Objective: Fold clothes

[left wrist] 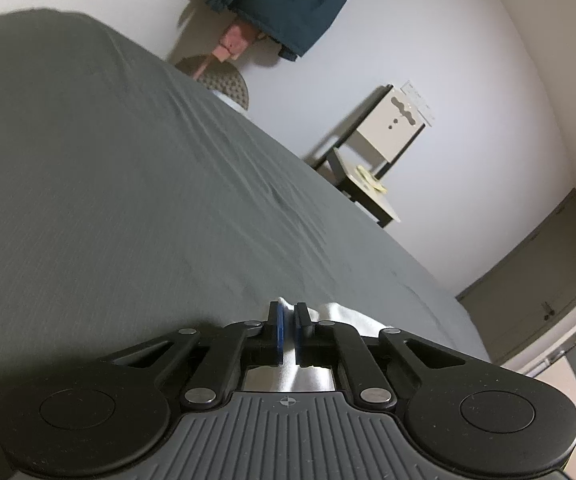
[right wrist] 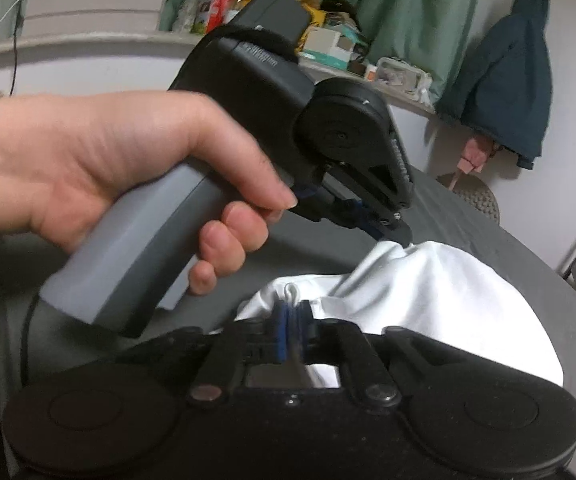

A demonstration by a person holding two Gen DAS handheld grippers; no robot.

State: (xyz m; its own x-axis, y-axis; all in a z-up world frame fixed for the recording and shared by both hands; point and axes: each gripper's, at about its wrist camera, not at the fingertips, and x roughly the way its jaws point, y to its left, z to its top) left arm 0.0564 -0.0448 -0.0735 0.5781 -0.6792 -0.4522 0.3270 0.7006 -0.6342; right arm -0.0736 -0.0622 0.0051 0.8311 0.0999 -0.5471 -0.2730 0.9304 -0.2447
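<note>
Right wrist view, white garment pinched, both hand-held grippers.

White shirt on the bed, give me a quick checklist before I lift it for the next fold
1. Left gripper shut on white shirt: ok, cloth shows between the blue pads.
2. Right gripper shut on it: ok.
3. Both grips apart along the same edge: cannot tell.
4. Grey bedsheet ahead free of clutter: ok in the left wrist view.
5. Shirt lying flat: not ok, bunched and creased.
6. Hand firmly round the left gripper's handle: ok.
</note>
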